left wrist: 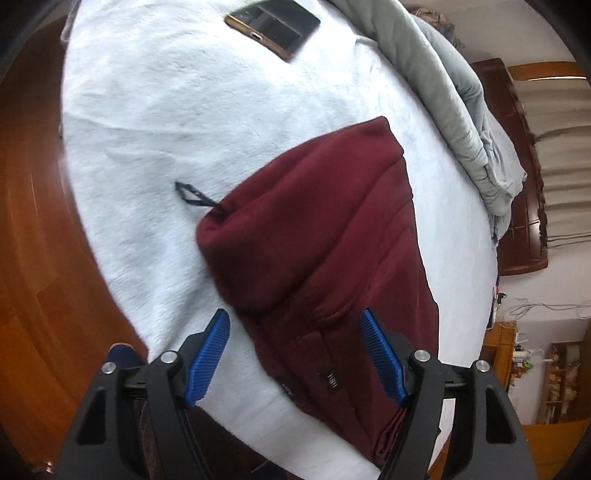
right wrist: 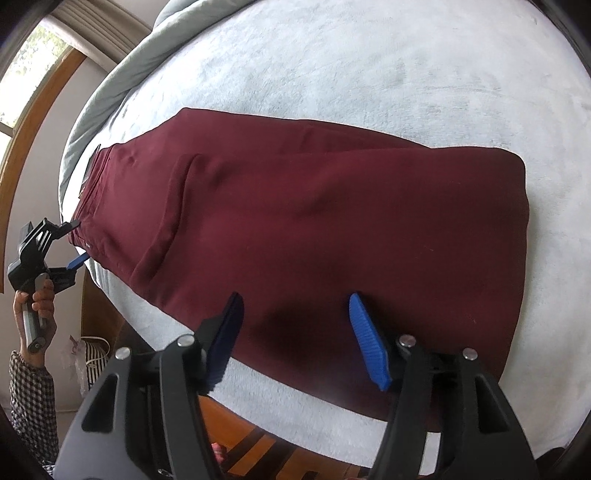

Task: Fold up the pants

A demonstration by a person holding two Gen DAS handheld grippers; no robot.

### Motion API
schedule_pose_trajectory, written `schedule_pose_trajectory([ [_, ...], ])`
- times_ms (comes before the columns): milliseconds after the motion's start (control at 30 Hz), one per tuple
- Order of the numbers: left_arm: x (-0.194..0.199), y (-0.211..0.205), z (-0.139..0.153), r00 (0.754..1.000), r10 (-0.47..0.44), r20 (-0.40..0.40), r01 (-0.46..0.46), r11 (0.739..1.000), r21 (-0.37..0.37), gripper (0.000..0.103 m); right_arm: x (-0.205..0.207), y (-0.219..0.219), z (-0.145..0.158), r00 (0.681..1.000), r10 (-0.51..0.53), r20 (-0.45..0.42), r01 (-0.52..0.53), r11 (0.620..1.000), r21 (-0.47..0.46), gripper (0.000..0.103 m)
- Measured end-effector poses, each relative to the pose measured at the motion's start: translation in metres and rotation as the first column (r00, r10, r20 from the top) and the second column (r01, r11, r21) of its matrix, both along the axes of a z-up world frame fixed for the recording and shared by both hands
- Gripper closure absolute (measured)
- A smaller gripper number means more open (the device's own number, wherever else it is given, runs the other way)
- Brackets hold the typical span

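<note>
Maroon pants (right wrist: 314, 221) lie folded lengthwise on a pale blue blanket (right wrist: 406, 74). In the left wrist view the pants (left wrist: 325, 240) show the waistband end near me, with a black drawstring (left wrist: 192, 194) sticking out to the left. My left gripper (left wrist: 295, 325) is open, its blue pads either side of the waistband edge, holding nothing. It also shows in the right wrist view (right wrist: 75, 243) at the far left by the waistband. My right gripper (right wrist: 295, 310) is open just above the pants' near edge, empty.
A black phone (left wrist: 273, 27) lies on the blanket at the far end. A grey duvet (left wrist: 461, 96) is bunched along the right side. The wooden bed frame (left wrist: 33, 221) and floor lie beyond the blanket edge. A striped bag (right wrist: 92, 358) sits on the floor.
</note>
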State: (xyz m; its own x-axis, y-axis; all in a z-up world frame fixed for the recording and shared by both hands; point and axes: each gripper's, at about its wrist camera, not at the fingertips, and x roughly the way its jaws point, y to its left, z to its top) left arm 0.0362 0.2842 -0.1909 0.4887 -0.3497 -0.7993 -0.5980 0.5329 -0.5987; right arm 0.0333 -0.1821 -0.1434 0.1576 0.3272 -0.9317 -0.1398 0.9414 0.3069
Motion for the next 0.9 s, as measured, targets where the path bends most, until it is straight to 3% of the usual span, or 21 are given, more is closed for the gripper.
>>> schedule_pose_trajectory([
  [67,-0.001,-0.001,0.001,1.000,-0.010,0.023,0.010,1.000,0.001,0.030,0.001,0.001,-0.001,1.000,0.004,0.002,-0.004,1.000,-0.002,0.042],
  [333,0.020,0.004,-0.016,0.999,0.040,-0.012,-0.041,0.997,-0.073,0.030,0.001,0.002,-0.002,1.000,0.007,0.007,-0.007,1.000,0.003,0.041],
  [500,0.009,-0.001,0.020,0.983,0.035,0.180,-0.013,0.992,-0.123,0.035,0.002,0.003,-0.003,1.000,0.007,0.002,-0.007,1.000,0.001,0.041],
  [667,0.021,0.002,-0.011,0.997,0.041,0.061,-0.035,0.995,-0.093,0.033,0.001,0.007,-0.004,1.000,0.018,0.007,-0.018,1.000,-0.006,0.035],
  [767,0.027,0.001,-0.014,0.996,0.053,0.070,-0.045,0.993,-0.106,0.019,0.000,0.007,-0.003,0.999,0.030,0.013,-0.030,0.999,-0.011,0.035],
  [833,0.031,-0.005,-0.006,0.997,0.065,0.050,-0.062,0.996,-0.066,0.023,0.001,0.006,-0.003,1.000,0.025,0.010,-0.025,1.000,-0.004,0.035],
  [900,0.026,-0.008,0.001,0.997,0.070,0.033,-0.070,0.997,-0.014,0.058,0.001,0.005,-0.003,1.000,0.021,0.009,-0.021,1.000,0.002,0.036],
])
